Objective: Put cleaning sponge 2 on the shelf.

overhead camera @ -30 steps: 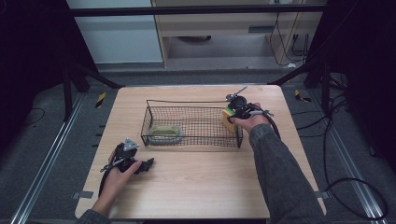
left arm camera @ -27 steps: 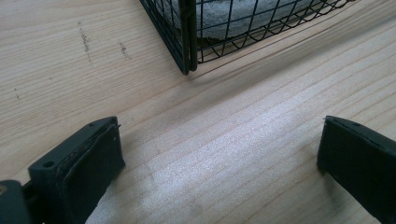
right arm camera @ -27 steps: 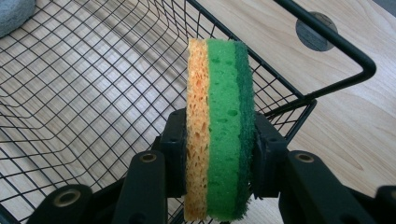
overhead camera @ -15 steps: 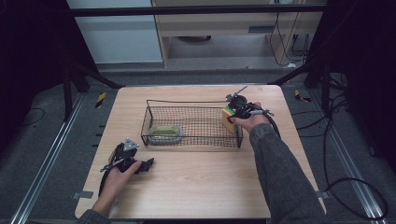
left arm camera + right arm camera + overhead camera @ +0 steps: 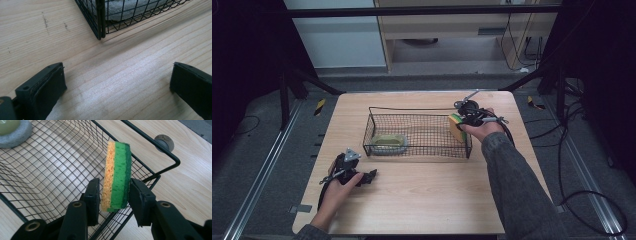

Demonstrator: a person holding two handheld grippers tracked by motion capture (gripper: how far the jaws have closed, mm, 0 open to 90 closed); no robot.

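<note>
In the right gripper view the sponge's (image 5: 117,176) lower end is hidden between the pads; the grey pad (image 5: 15,131) in the basket (image 5: 160,147) is cut off at the top-left corner; in the left gripper view the basket's corner alone shows, its grey contents cut off by the top edge; the right jaw runs off the frame.

Grey-rimmed green dish (image 5: 388,143) at basket's left end; wooden table (image 5: 427,200); grey floor (image 5: 257,160).

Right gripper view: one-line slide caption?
Right gripper clamps a yellow-green sponge on edge above the wire basket.
</note>
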